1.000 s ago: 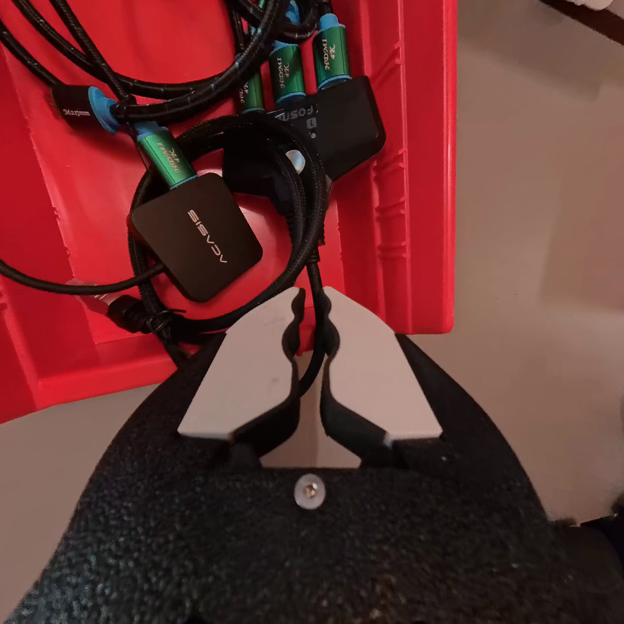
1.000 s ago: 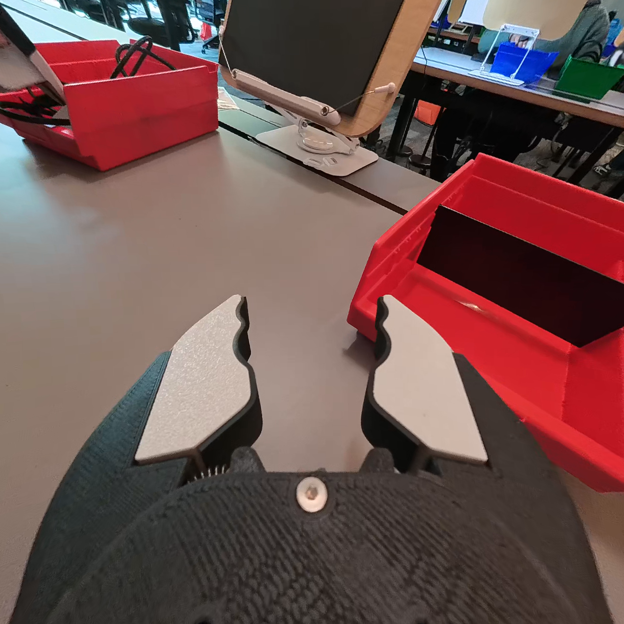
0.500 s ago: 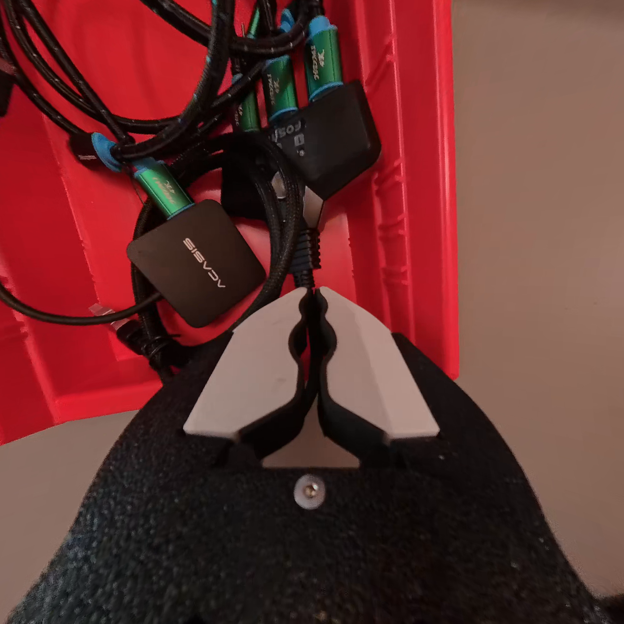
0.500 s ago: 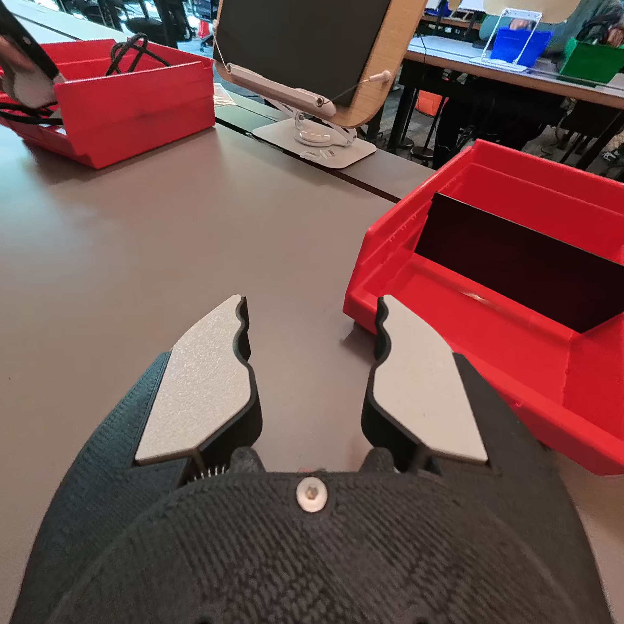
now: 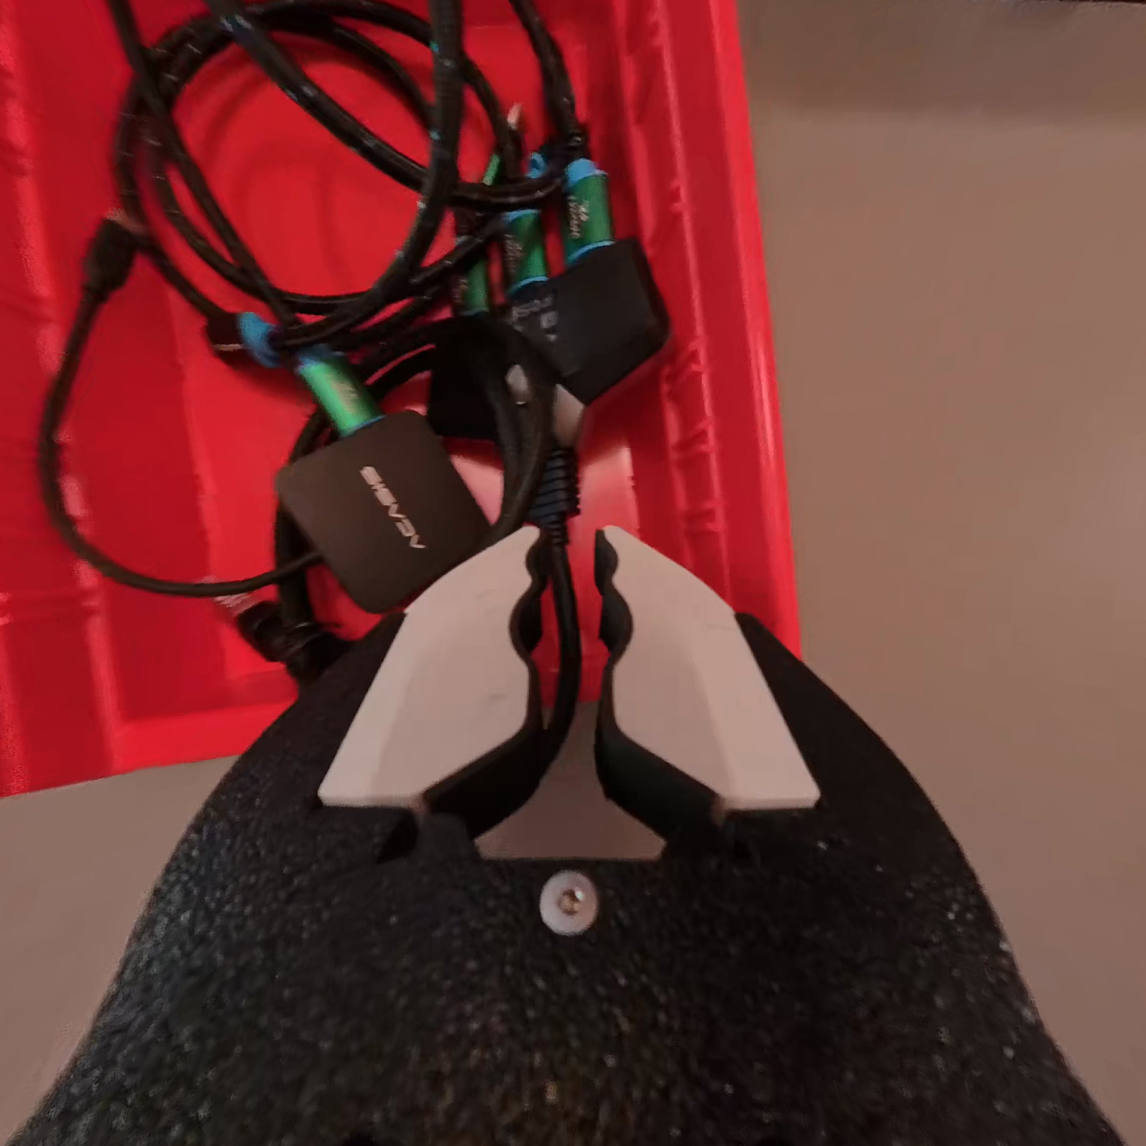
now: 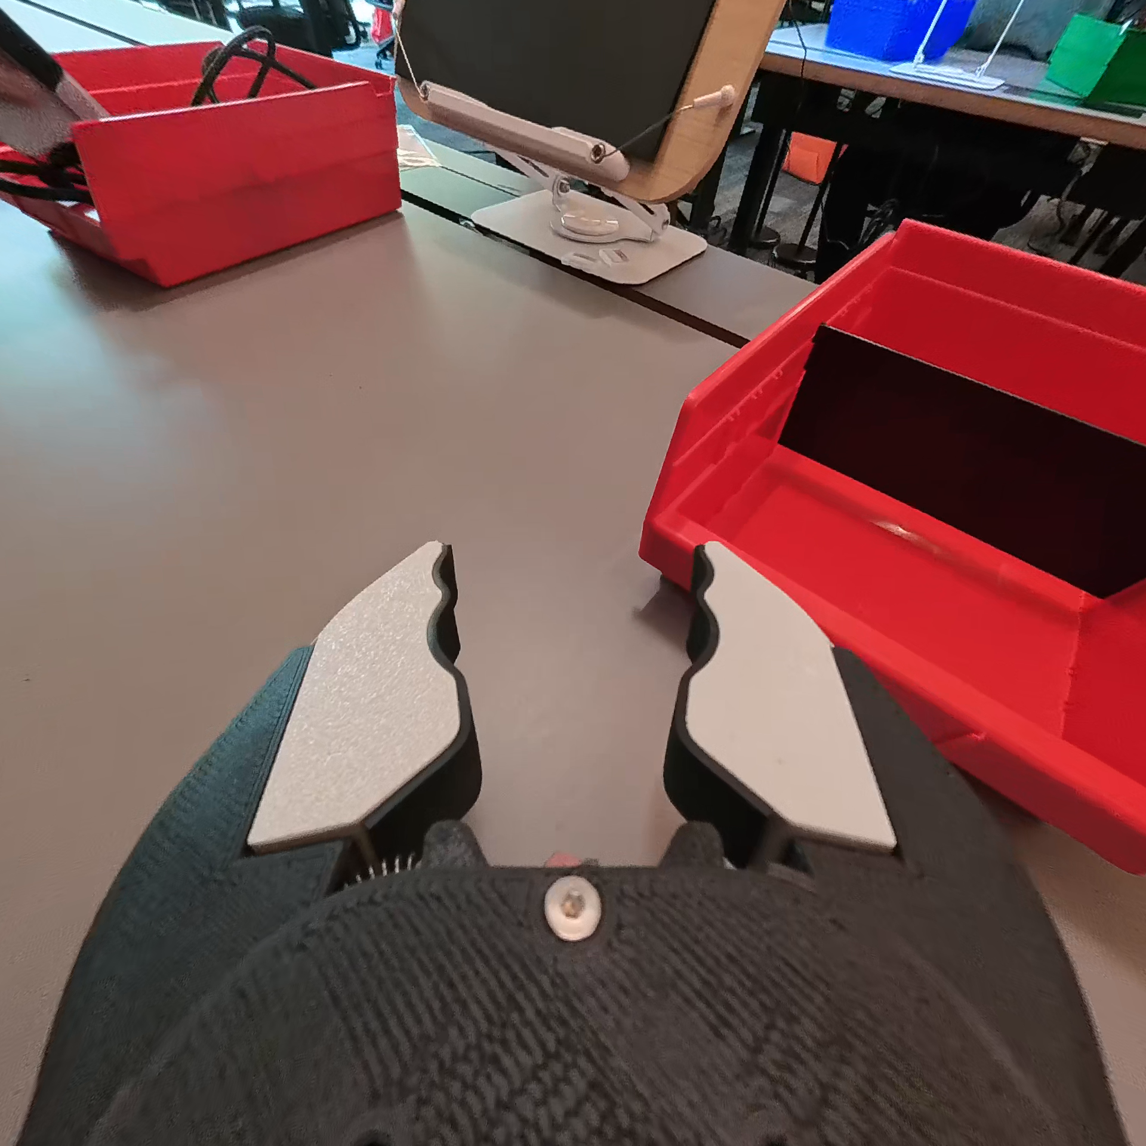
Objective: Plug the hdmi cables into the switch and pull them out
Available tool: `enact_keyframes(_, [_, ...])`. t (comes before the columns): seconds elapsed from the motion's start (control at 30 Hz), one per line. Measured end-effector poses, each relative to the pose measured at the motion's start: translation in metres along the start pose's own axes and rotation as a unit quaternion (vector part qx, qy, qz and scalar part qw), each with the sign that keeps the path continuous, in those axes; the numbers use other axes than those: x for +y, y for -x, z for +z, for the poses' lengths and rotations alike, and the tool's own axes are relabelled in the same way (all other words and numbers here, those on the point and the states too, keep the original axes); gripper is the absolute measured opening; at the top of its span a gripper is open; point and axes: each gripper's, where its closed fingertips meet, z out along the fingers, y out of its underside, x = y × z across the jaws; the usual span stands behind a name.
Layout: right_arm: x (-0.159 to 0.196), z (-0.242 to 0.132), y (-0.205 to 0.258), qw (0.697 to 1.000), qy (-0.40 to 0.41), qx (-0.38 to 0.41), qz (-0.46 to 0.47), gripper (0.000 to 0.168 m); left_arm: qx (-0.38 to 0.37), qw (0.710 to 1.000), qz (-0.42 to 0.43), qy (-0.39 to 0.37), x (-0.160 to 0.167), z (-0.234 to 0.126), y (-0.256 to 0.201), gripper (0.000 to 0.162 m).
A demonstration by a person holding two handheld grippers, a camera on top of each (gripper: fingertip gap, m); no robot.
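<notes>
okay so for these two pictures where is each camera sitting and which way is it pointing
Left wrist view: sits on the left claw, looking down along its fingers into a red bin of black cables and switch boxes; a black cable runs between the slightly parted fingers.
Right wrist view: sits on the right claw, looking low across the grey table toward a tilted stand and a second red bin with a black divider; its fingers are wide apart and hold nothing.
Shared: the cable-filled red bin appears far left in the right view, with the left claw at its edge.

Grey table [image 6: 310, 403], more tables [image 6: 930, 99] behind
</notes>
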Motion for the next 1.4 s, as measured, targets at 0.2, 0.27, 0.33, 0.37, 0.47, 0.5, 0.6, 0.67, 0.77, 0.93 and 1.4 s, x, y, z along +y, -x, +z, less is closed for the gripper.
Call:
enact_keyframes(0.2, [0.0, -0.001, 0.0, 1.0, 0.002, 0.0, -0.003, 0.073, 0.01, 0.999, 0.007, 0.042, 0.012, 0.014, -0.006, 0.006])
enact_keyframes(0.27, [0.001, -0.001, -0.001, 1.0, 0.001, 0.002, -0.002, 0.073, -0.032, 0.998, 0.03, 0.037, 0.011, 0.014, 0.003, 0.004])
enact_keyframes(0.33, [0.001, -0.001, -0.001, 1.0, 0.001, 0.0, 0.004, 0.073, -0.067, 0.996, 0.042, 0.029, 0.009, 0.012, 0.009, 0.001])
enact_keyframes(0.37, [0.002, 0.0, -0.001, 1.0, 0.002, -0.001, 0.005, 0.073, -0.077, 0.995, 0.043, 0.035, 0.01, 0.013, 0.009, 0.0])
enact_keyframes(0.47, [0.003, 0.0, 0.001, 1.0, 0.004, -0.003, 0.001, 0.073, -0.092, 0.993, 0.058, 0.048, 0.013, 0.015, 0.007, 0.002])
enact_keyframes(0.5, [0.003, 0.001, 0.001, 1.0, 0.005, -0.003, 0.001, 0.073, -0.088, 0.993, 0.052, 0.058, 0.013, 0.015, 0.007, 0.006])
enact_keyframes(0.6, [0.005, 0.002, 0.003, 1.0, 0.008, -0.009, 0.003, 0.073, 0.006, 0.994, 0.034, 0.103, 0.018, 0.012, -0.006, 0.024])
enact_keyframes(0.67, [0.005, 0.0, 0.002, 1.0, 0.01, -0.007, 0.0, 0.073, 0.034, 0.993, 0.033, 0.11, 0.018, 0.011, -0.005, 0.011])
enact_keyframes(0.77, [0.004, -0.002, -0.001, 1.0, 0.007, -0.002, 0.002, 0.073, 0.042, 0.991, 0.069, 0.103, 0.02, 0.011, 0.0, 0.005])
enact_keyframes(0.93, [0.006, -0.002, -0.003, 1.0, 0.011, 0.001, 0.006, 0.073, -0.024, 0.99, 0.103, 0.098, 0.029, 0.0, 0.013, 0.005])
enact_keyframes(1.4, [0.012, 0.002, 0.0, 1.0, 0.022, -0.007, 0.006, 0.073, 0.032, 0.997, 0.022, 0.061, 0.018, -0.001, -0.006, 0.031])
